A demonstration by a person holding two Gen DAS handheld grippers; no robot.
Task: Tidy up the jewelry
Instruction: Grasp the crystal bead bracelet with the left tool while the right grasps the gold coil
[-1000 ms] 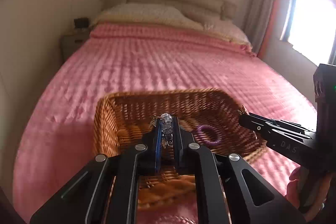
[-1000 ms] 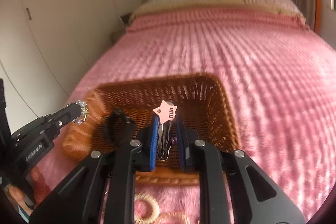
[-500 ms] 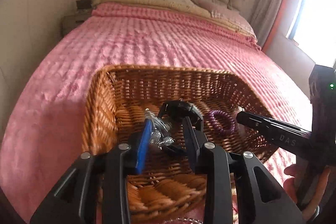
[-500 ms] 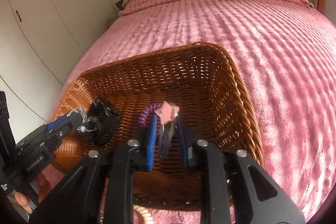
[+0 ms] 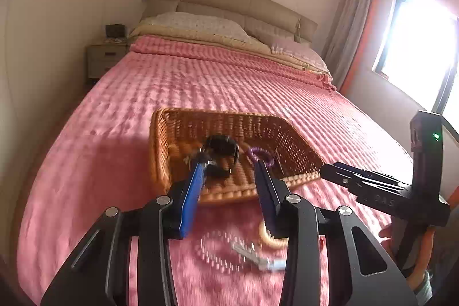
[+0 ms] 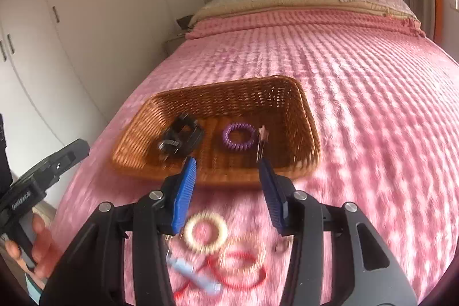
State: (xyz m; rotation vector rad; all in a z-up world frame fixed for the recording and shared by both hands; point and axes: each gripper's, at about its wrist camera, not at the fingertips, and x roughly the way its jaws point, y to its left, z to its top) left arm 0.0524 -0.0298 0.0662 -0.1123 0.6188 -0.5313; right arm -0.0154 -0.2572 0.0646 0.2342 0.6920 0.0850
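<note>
Soft pink quilted bed (image 6: 358,70) under brown wicker basket (image 6: 287,88); both jaws wide, empty; blurred, seemingly red cord (image 6: 243,274) likely to snag cream spiral ring (image 6: 205,233) when lifted.

- I see the wicker basket (image 6: 304,116) lying flat on the pink bedspread.
- Inside the basket: a black hair claw (image 6: 182,138) at left, a purple coil tie (image 6: 239,136) mid-floor, a pink star clip (image 6: 262,135) just right.
- In front of the basket: a cream coil ring (image 6: 205,233), red cord (image 6: 241,271), blurred.
</note>
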